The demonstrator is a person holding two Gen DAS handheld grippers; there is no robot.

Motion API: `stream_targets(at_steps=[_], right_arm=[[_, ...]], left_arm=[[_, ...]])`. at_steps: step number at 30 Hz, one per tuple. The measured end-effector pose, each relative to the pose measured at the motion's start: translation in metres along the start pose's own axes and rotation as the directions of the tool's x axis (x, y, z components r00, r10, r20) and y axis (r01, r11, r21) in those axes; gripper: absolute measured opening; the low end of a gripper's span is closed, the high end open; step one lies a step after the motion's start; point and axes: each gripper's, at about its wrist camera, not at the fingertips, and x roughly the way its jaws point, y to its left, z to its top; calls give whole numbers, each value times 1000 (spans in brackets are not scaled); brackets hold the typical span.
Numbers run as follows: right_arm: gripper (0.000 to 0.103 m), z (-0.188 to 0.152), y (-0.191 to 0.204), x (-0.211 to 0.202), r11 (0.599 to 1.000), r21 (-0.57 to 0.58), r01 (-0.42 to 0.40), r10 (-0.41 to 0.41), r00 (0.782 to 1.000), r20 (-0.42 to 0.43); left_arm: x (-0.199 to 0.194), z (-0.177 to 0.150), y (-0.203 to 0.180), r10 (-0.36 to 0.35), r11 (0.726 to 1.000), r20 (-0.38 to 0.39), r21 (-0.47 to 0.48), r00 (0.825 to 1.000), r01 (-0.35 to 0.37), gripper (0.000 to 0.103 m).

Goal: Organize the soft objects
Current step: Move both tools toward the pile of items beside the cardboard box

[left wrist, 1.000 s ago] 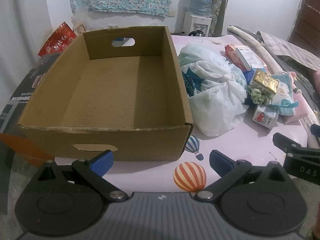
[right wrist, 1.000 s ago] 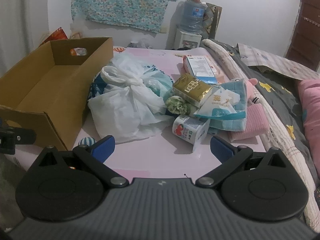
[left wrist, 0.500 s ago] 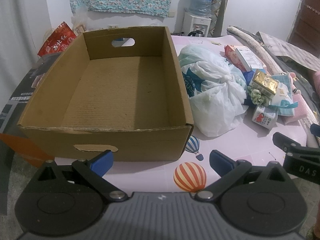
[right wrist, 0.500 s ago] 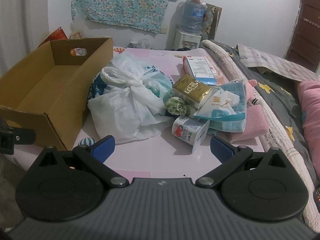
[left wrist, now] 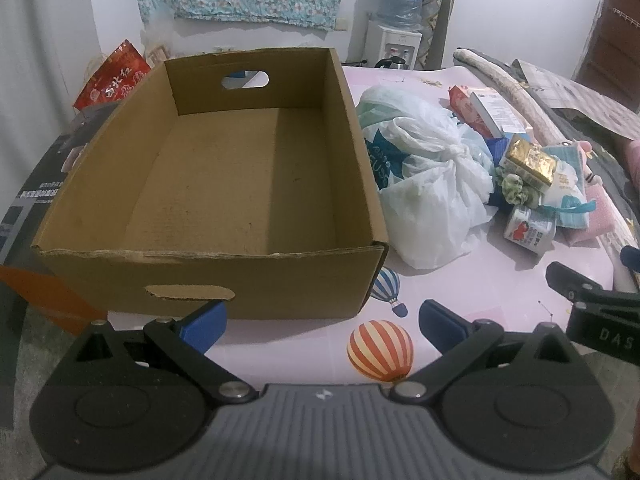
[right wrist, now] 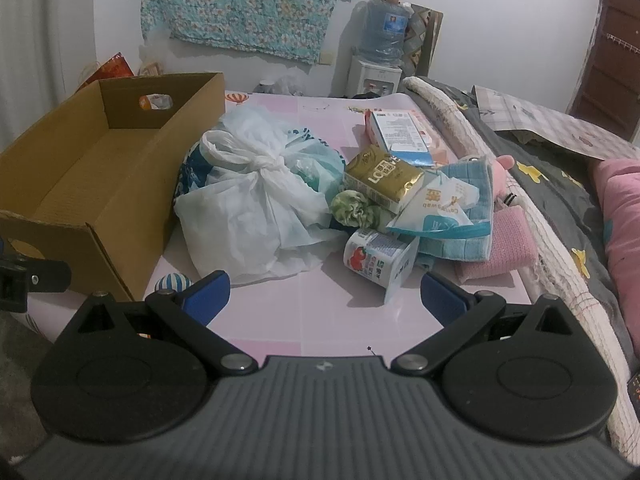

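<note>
An empty cardboard box (left wrist: 224, 184) stands on the pink table (left wrist: 500, 280), also in the right wrist view (right wrist: 100, 168). Right of it lies a knotted white plastic bag (right wrist: 256, 208) (left wrist: 428, 184). Beside the bag is a pile: a green scrunchie (right wrist: 354, 208), a gold pack (right wrist: 384, 178), a blue towel (right wrist: 468, 200), a pink cloth (right wrist: 508, 248), a white wipes pack (right wrist: 436, 204) and a small milk carton (right wrist: 378, 258). My left gripper (left wrist: 322, 322) is open and empty before the box. My right gripper (right wrist: 324, 294) is open and empty, short of the pile.
A flat pink-and-blue box (right wrist: 400, 132) lies behind the pile. A bed with grey bedding (right wrist: 560, 184) runs along the table's right side. A water dispenser (right wrist: 380, 52) stands at the back wall. A red bag (left wrist: 112, 80) sits behind the box.
The right gripper has edged slightly nearer the pile. The left gripper has hardly moved. Both stay open.
</note>
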Motion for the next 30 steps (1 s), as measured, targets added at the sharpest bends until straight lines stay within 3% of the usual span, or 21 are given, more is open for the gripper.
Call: stream_targets(at_steps=[13,19,26,30], right_arm=[[102,-4,-4,4,1000,20,-6,6,1000,-3],[102,-13,-24,10,996,88,1,0,1000,-11],[102,-31,-70,20,973,226,35,-33,999,-14],[102,-45,-101,24,947,319,34,-38,999,3]], left_arm=[[2,-2,1,3,1000,-2,3,1000,-3,103],[2,3,-17,-7,998,10,61,1000,6,103],[0,13,-55,-71,982,41,181,997,62,103],[3,23,-76,-148,967,36,215,988,137,103]])
